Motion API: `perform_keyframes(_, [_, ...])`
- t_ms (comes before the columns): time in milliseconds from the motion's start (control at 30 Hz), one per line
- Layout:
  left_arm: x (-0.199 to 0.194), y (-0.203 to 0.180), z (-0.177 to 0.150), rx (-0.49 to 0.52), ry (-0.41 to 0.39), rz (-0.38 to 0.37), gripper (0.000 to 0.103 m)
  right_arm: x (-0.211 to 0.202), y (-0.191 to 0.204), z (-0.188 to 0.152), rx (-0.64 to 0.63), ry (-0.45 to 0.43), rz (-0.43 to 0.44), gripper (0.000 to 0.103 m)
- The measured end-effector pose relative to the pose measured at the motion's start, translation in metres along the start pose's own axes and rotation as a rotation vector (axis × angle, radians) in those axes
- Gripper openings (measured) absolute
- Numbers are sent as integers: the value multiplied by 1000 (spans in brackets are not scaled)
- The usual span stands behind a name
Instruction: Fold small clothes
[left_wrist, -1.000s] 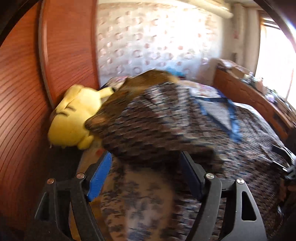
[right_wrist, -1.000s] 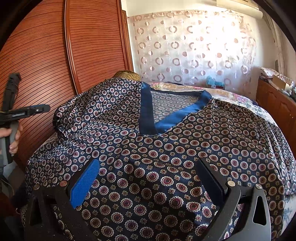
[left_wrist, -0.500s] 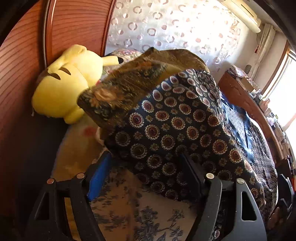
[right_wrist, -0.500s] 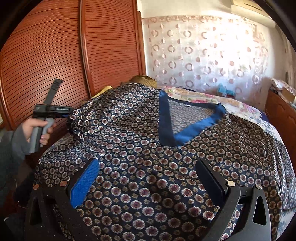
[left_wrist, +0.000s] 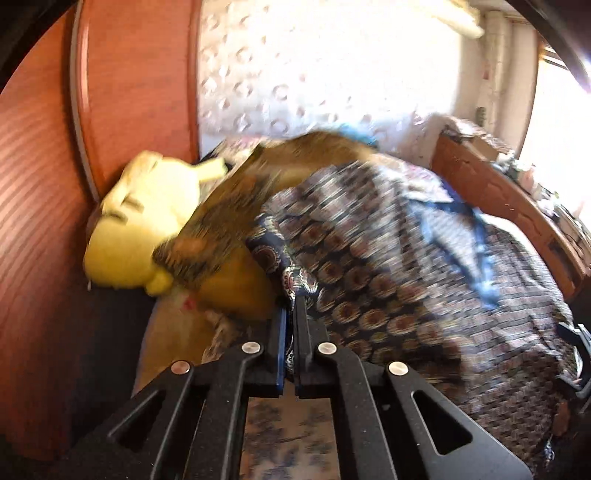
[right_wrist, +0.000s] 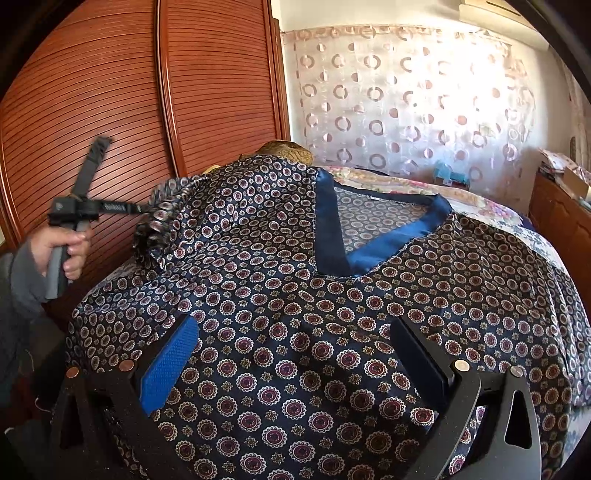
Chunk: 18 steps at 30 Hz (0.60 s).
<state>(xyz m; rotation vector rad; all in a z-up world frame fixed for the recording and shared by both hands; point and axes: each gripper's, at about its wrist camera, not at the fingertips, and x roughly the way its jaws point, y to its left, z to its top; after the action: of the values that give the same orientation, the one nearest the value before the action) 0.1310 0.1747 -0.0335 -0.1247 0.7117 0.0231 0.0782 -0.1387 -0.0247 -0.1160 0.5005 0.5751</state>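
The top (right_wrist: 295, 314) lies spread face-up on the bed (right_wrist: 517, 218), blue V-neck (right_wrist: 369, 243) toward the curtain (right_wrist: 406, 103). Your left gripper (left_wrist: 290, 302) has its jaws pinched nearly closed on the hem of the sleeve (right_wrist: 162, 225), which is bunched and lifted off the bed at the wardrobe side; the left view is motion-blurred. Your right gripper (right_wrist: 295, 354) hovers low over the top's front, jaws wide, nothing between them. A brown patterned pillow (left_wrist: 221, 225) sits right behind the lifted sleeve, touching it, with a yellow plush (left_wrist: 140, 221) just beside that against the wardrobe (right_wrist: 147, 92). A wooden rail (left_wrist: 517, 206) with clutter on it runs along the far side of the bed. Your left hand (right_wrist: 62, 247) on the handle is close to the wardrobe doors.
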Motion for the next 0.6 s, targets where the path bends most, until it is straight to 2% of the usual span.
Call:
perform_keyframes(100, [-12,-32,21,65,-30,-63,4,-3,-2,0,4,-5,-2,103])
perform_keyframes(333, [-17,-102,51,189,-41,-207,5,-12,-14,-2,40,-20,-18,103])
perform_keyframes(400, [-25,-112,56,211,-62,-226,22,-13,-17,-4,48,-20,-23,103])
perform_keyframes(467, [-34,-113,56,215,-87,-231,31,-14,-19,-5,57,-19,-26,103])
perform_keyframes(500, [-36,-113,56,215,-94,-230,43,-14,-20,-6,63,-19,-27,103])
perform_keyframes(567, [-42,-107,53,218,-106,-227,50,-15,-22,-6,72,-20,-25,103])
perform_keyframes(600, [-42,-106,52,218,-104,-221,59,-15,-22,-6,75,-21,-25,103])
